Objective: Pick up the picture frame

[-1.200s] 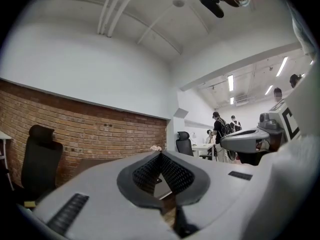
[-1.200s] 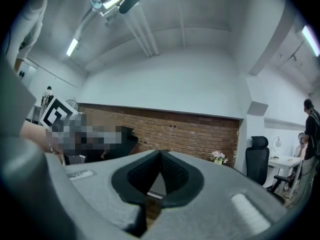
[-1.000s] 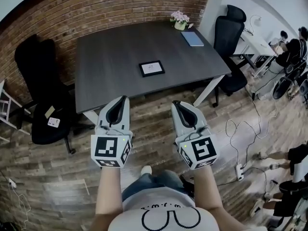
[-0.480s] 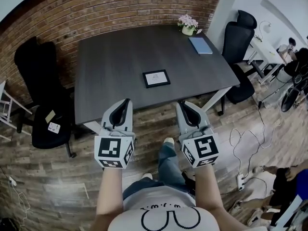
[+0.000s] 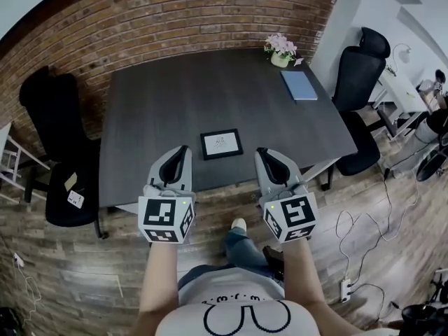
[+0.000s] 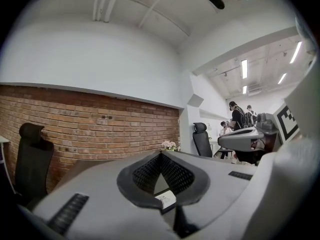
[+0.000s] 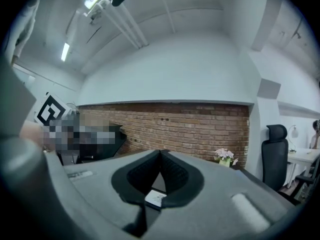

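A small black picture frame (image 5: pixel 221 144) with a white print lies flat on the dark grey table (image 5: pixel 154 103), near its front edge. My left gripper (image 5: pixel 183 149) is shut and empty, its tip over the table's front edge just left of the frame. To the frame's right, my right gripper (image 5: pixel 261 151) is also shut and empty. Both point level toward the brick wall. In the left gripper view the frame (image 6: pixel 165 200) shows through the gap under the shut jaws. The right gripper view shows the frame (image 7: pixel 155 198) the same way.
A pot of pink flowers (image 5: pixel 281 49) and a blue notebook (image 5: pixel 299 85) sit at the table's far right. Black office chairs stand at the left (image 5: pixel 59 145) and the right (image 5: pixel 358 89). Cables and a power strip (image 5: pixel 344 289) lie on the wood floor.
Both grippers have come forward to the table's front edge, one on each side of the frame. The table and the frame now lie closer in the head view. Both stayed shut.
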`<action>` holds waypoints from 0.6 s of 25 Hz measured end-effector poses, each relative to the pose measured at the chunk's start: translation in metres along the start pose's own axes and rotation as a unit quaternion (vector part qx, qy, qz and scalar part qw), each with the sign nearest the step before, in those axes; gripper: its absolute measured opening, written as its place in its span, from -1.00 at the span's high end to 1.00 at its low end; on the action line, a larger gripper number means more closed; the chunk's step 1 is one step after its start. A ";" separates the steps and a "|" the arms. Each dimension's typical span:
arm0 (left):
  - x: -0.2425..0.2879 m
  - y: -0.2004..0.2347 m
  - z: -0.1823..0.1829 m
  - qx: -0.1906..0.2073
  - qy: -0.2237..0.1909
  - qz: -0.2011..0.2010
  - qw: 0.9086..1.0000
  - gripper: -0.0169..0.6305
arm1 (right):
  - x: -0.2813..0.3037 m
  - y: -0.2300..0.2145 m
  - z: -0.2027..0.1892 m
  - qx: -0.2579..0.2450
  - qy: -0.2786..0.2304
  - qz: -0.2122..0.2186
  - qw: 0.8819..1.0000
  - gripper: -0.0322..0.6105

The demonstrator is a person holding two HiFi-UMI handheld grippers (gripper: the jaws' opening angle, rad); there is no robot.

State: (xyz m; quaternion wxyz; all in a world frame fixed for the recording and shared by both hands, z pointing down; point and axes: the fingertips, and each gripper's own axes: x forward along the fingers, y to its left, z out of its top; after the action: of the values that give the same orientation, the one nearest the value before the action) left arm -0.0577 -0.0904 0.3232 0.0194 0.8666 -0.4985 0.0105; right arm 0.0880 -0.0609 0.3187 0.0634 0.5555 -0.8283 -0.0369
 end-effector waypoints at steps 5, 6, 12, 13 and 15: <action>0.065 0.005 -0.003 -0.003 0.021 0.027 0.999 0.95 | 0.046 -0.057 -0.004 0.007 0.000 0.021 1.000 0.90; 0.077 0.007 -0.005 -0.004 0.027 0.033 0.999 0.95 | 0.055 -0.067 -0.006 0.010 0.001 0.026 1.000 0.90; 0.137 0.014 -0.019 -0.025 0.054 0.064 0.996 0.72 | 0.106 -0.119 -0.030 0.029 0.020 0.056 0.998 0.90; 0.146 0.017 -0.023 -0.030 0.061 0.068 0.995 0.58 | 0.114 -0.125 -0.033 0.032 0.023 0.062 0.997 0.90; 0.160 0.023 -0.031 -0.038 0.073 0.072 0.994 0.53 | 0.130 -0.132 -0.039 0.036 0.029 0.072 0.996 0.90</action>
State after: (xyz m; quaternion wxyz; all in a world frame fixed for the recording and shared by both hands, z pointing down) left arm 0.0030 -0.2382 0.3610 0.0882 0.8237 -0.5572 0.0564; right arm 0.1661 -0.2316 0.3484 0.0698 0.4971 -0.8648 0.0134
